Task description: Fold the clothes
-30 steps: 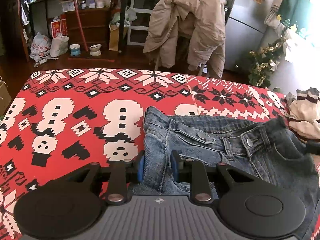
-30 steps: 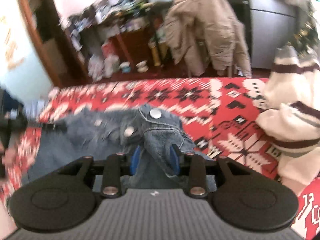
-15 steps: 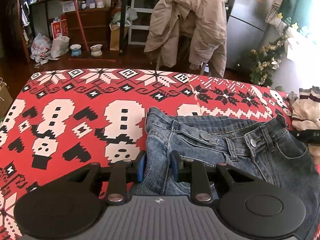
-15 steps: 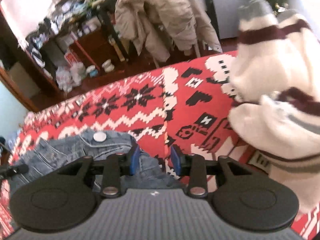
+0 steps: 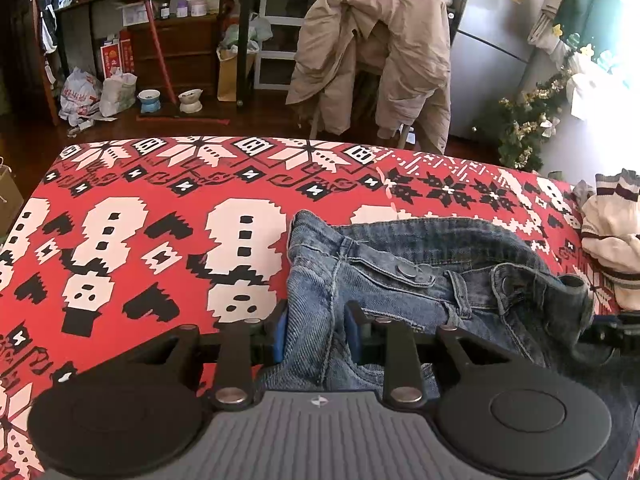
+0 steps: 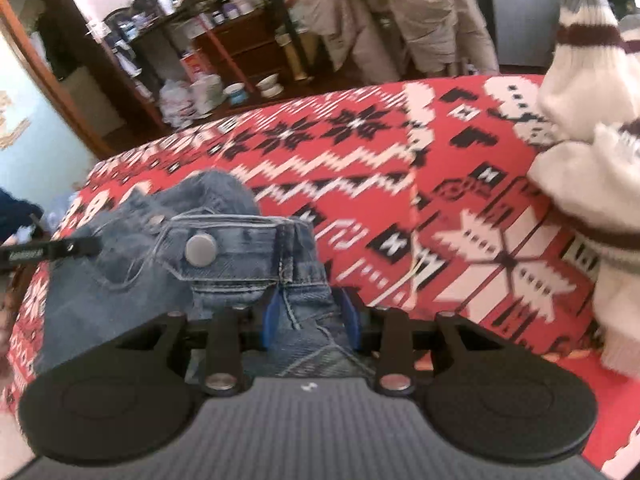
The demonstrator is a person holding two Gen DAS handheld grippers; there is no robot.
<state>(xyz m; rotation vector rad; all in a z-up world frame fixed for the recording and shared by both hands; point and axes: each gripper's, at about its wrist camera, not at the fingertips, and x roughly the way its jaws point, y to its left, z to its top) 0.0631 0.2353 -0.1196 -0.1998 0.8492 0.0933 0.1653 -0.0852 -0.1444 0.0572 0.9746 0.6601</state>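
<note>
Blue faded denim jeans [image 5: 420, 280] lie bunched on a counter [image 5: 160, 240] covered by a red cloth patterned with white snowmen and black snowflakes. Their waistband, with its silver metal snap buttons, faces the far edge of the counter in the left wrist view.

The left tongs [image 5: 318, 334], black with blue pads, have a ridge of denim at the waistband's left end between them; the jaws are opening at this moment, though the cloth still fills the gap from pad to pad. The right tongs [image 6: 310, 318], of the same make, pinch a fold of the jeans just below the waistband seam near one snap button; this view is blurred, yet both blue pads sit against the denim.

A cream knitted sweater with dark maroon stripes [image 5: 612, 236] lies heaped at the right end of the counter, near the jeans but apart from them.

On the floor beyond the counter stand a small blue bowl [image 5: 149, 100] and a white bowl [image 5: 190, 100] side by side; what they hold cannot be made out. A beige padded coat [image 5: 372, 60] hangs over a chair behind the counter.
</note>
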